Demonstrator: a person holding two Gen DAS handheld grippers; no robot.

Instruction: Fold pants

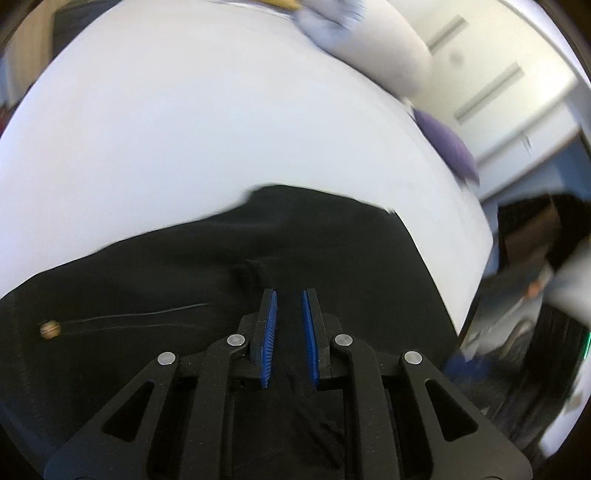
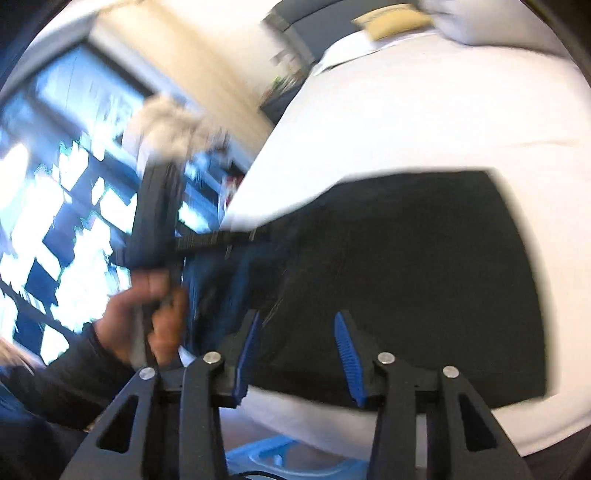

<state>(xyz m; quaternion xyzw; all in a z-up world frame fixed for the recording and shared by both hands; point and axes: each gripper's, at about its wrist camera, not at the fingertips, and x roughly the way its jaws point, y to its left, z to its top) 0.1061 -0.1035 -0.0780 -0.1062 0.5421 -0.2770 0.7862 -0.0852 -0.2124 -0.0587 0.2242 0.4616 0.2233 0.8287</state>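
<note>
Black pants (image 1: pixel 207 273) lie on a white bed (image 1: pixel 184 122); a small round button (image 1: pixel 50 329) shows at the left of the cloth. My left gripper (image 1: pixel 290 295) has its blue pads close together with a fold of the black cloth between them. In the right wrist view the pants (image 2: pixel 406 266) form a dark folded block on the bed (image 2: pixel 424 122). My right gripper (image 2: pixel 298 317) is open and empty over their near edge. The left gripper (image 2: pixel 159 221) appears there at the left, held in a hand (image 2: pixel 147 317), lifting the cloth's left end.
Pillows (image 1: pixel 384 48) and a purple cushion (image 1: pixel 450 147) lie at the bed's far side. A yellow pillow (image 2: pixel 391 22) sits at the head of the bed. A bright window (image 2: pixel 55 184) is at the left. A blue basket (image 2: pixel 280 458) stands below the bed's near edge.
</note>
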